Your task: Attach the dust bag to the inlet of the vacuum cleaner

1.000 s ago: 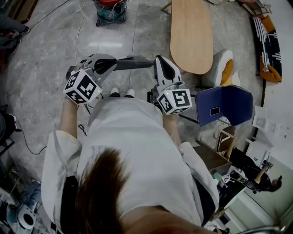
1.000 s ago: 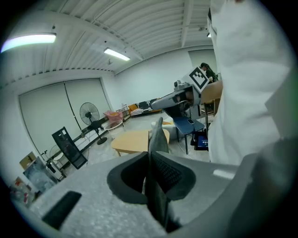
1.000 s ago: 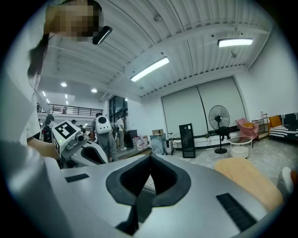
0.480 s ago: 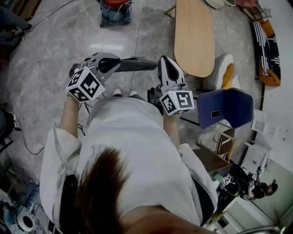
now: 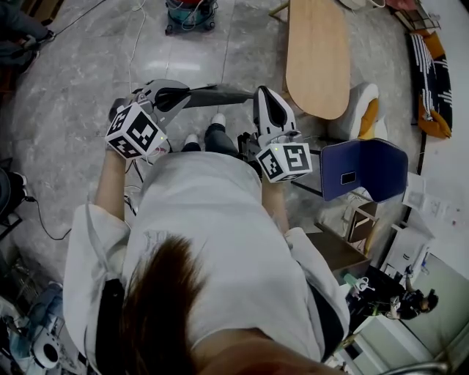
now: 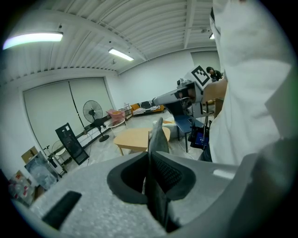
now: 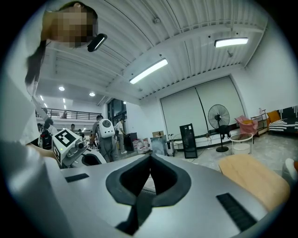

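Close before the person, the left gripper's (image 5: 183, 96) fingers (image 6: 93, 186) pinch the flat grey dust bag (image 5: 220, 94), whose free end reaches toward the right gripper (image 5: 265, 94). That gripper's fingers (image 7: 195, 186) are pressed together on nothing. A blue chair (image 5: 366, 165) crowds the right. Open floor (image 5: 80, 80) lies ahead and left. Beyond are the wooden table's (image 5: 315, 66) rounded edge and, well apart, the vacuum cleaner (image 5: 192, 13).

The floor (image 5: 73, 95) is pale grey marbled stone, with thin cables (image 5: 134, 44) trailing across it. A long oval wooden table (image 5: 316, 55) stands on it, a blue folding chair (image 5: 363, 168) near one end and a black-and-white striped couch (image 5: 425, 55) beyond. The white ribbed ceiling (image 7: 186, 28) carries lit strip lights (image 7: 149, 70). A standing fan (image 7: 219, 116) and a black panel (image 7: 188, 139) stand before wide pale shutters (image 7: 195, 107).
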The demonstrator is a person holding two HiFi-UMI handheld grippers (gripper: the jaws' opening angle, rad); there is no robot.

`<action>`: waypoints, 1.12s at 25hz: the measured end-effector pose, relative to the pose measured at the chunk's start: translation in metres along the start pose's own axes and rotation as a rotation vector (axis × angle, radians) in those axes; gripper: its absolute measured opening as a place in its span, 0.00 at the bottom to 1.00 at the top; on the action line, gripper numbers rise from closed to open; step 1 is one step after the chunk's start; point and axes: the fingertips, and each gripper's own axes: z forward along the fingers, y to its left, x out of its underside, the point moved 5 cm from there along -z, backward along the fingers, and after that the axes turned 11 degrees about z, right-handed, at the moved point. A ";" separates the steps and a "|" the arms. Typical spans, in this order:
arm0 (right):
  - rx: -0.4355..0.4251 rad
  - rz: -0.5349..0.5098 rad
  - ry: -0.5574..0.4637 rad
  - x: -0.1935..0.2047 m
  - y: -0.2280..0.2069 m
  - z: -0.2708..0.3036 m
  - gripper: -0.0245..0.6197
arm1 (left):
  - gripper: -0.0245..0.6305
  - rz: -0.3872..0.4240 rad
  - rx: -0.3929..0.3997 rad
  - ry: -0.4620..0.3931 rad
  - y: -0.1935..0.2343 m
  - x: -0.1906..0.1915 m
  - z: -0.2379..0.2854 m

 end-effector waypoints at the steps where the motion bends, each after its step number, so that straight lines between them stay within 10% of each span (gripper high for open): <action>1: -0.001 0.002 0.004 0.000 -0.001 0.002 0.04 | 0.10 -0.007 -0.001 -0.002 0.002 0.001 0.001; 28: -0.205 0.036 0.090 -0.046 -0.110 0.135 0.04 | 0.10 -0.151 -0.151 0.082 0.112 0.007 0.091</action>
